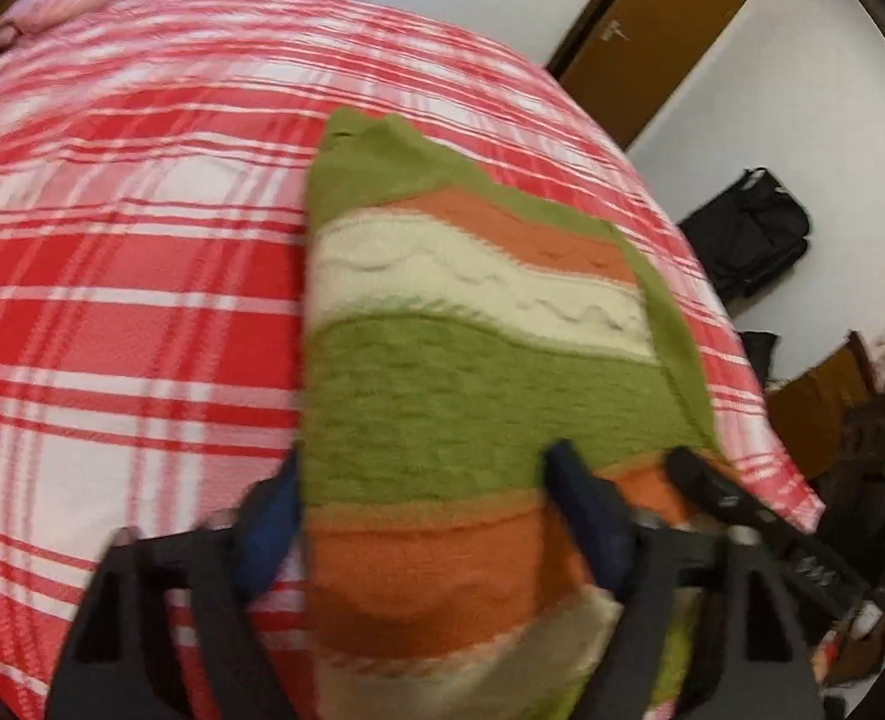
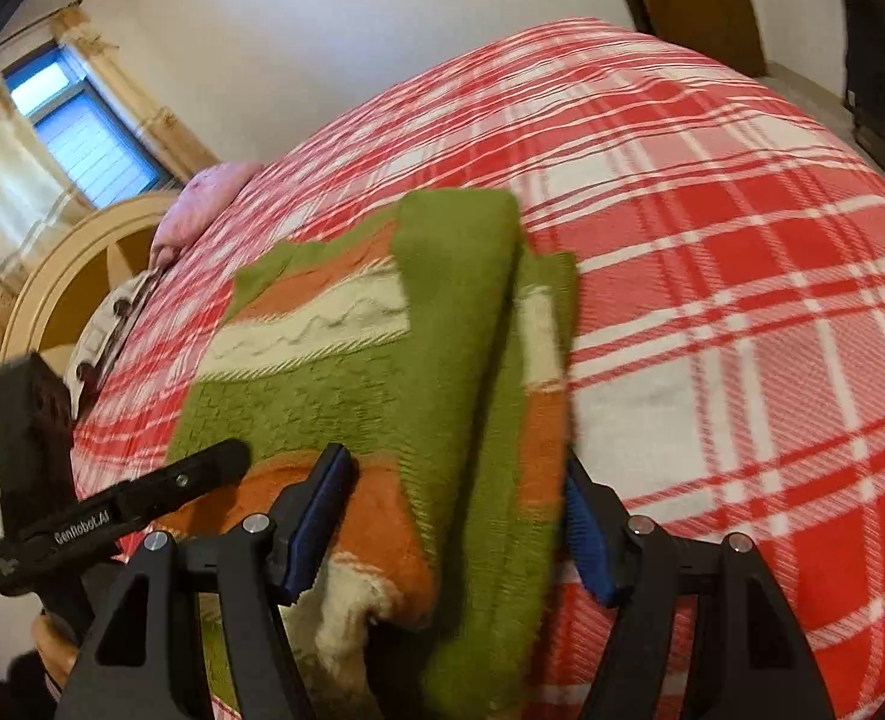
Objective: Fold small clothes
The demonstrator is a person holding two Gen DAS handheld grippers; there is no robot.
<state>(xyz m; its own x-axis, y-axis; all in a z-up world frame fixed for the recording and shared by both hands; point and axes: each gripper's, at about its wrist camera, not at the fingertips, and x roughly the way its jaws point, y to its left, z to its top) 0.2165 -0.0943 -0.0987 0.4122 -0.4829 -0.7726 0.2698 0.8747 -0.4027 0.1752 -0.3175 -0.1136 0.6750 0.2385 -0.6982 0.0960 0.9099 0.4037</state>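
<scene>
A small knitted sweater (image 1: 472, 396) with green, orange and cream stripes lies on a red and white plaid bed. It is folded lengthwise, with a sleeve laid over its right side (image 2: 472, 324). My left gripper (image 1: 424, 480) straddles the sweater's near left part with its jaws wide apart. My right gripper (image 2: 460, 480) straddles the near right part, over the folded sleeve, jaws also wide apart. The right gripper's finger (image 1: 742, 504) shows in the left wrist view, and the left gripper's finger (image 2: 142, 498) shows in the right wrist view.
The plaid bedspread (image 1: 130, 300) covers the whole bed. A pink pillow (image 2: 202, 204) and a wooden headboard (image 2: 70, 264) are at the far end. A black bag (image 1: 748, 228) and clutter (image 1: 862, 420) sit on the floor to the right. A brown door (image 1: 652, 36) stands behind.
</scene>
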